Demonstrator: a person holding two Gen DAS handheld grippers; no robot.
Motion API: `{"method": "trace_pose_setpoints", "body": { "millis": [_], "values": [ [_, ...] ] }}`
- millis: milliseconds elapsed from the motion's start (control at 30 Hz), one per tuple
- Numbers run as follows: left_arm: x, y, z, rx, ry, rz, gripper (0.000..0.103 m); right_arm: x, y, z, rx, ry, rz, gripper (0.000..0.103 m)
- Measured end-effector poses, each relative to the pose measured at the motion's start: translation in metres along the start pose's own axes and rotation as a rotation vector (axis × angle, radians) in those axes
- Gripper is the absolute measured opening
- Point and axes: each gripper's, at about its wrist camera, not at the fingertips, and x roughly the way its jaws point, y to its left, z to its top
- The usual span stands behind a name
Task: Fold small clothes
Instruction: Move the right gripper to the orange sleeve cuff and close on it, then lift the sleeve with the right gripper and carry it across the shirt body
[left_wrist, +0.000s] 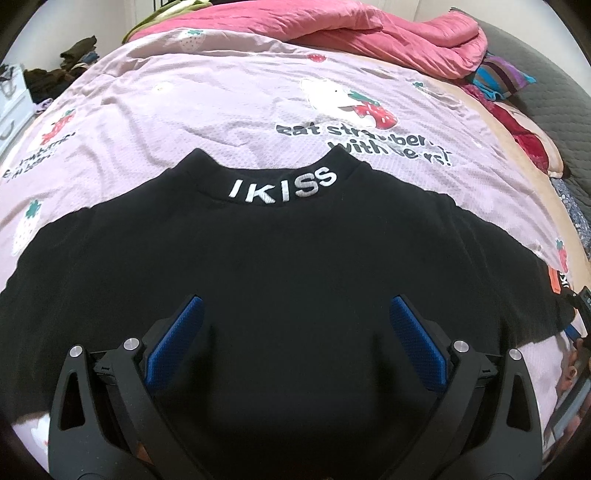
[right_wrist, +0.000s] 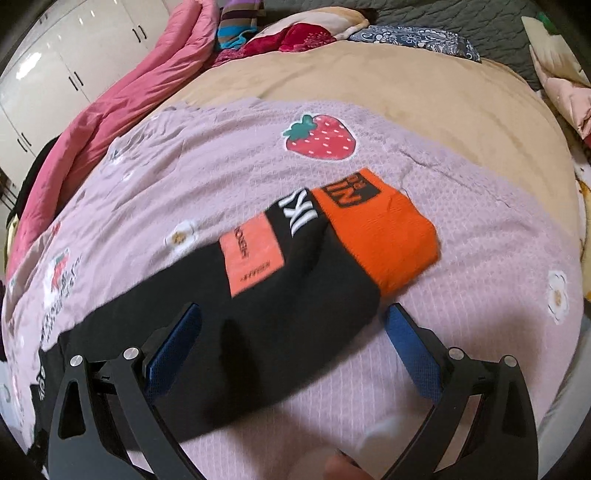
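My left gripper (left_wrist: 295, 306) is spread wide, and it hangs over the middle of the black top (left_wrist: 288, 273). Nothing is between its blue pads (left_wrist: 173, 347). The top lies flat on the pink sheet (left_wrist: 207, 110), with the collar (left_wrist: 282, 186) at the far side from me. White letters "IKISS" are on the collar. The body of the top fills the near half of the left view, and both shoulders run out to the sides.

My right gripper (right_wrist: 291, 314) is also spread wide and holds nothing. It is above one sleeve (right_wrist: 258, 314) of the same top. The sleeve lies stretched on the sheet (right_wrist: 461, 332), from the near left to the far right. It ends in an orange cuff (right_wrist: 388, 240) with a black label. Nearer along the sleeve is a white "IKI" print and a salmon patch (right_wrist: 253, 254). The left pad (right_wrist: 173, 354) is over the black cloth; the right pad (right_wrist: 413, 354) is over bare sheet, just beside the sleeve edge. I cannot tell if the pads touch the cloth.

The sheet has strawberry prints (right_wrist: 320, 137) and small flowers. Behind it lies a pink quilt (left_wrist: 388, 33), and a tan blanket (right_wrist: 388, 85) covers the far part of the bed. White cupboards (right_wrist: 66, 62) stand at the far left of the right view.
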Motion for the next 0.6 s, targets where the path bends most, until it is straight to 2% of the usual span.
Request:
{"method": "trace_pose_setpoints", "body": {
  "millis": [33,100,167,200,267,333,467,600],
  "values": [
    [0.002,0.000,0.001,-0.001,0.001,0.003,0.094,0.003,-0.001,0.003,0.013,-0.006,0.003,0.093],
    [0.004,0.002,0.003,-0.010,0.007,0.013,0.094,0.005,-0.005,0.008,0.035,-0.023,0.006,0.077],
    [0.001,0.004,0.001,-0.018,0.006,0.008,0.094,0.007,-0.011,0.013,0.070,-0.035,0.028,0.053],
    [-0.001,0.005,0.001,-0.023,0.003,0.002,0.094,0.007,-0.013,0.014,0.083,-0.044,0.042,0.047],
    [-0.004,0.007,-0.003,-0.037,0.003,-0.009,0.094,0.005,-0.017,0.015,0.095,-0.059,0.080,0.025],
    [-0.008,0.010,-0.006,-0.048,0.003,-0.011,0.094,-0.003,-0.016,0.013,0.097,-0.094,0.135,0.019],
    [-0.017,0.014,-0.010,-0.057,0.000,-0.020,0.094,-0.026,-0.004,0.010,0.058,-0.162,0.237,0.017],
    [-0.030,0.021,-0.011,-0.077,-0.012,-0.031,0.094,-0.048,0.017,0.005,0.009,-0.194,0.315,0.017]
  ]
}}
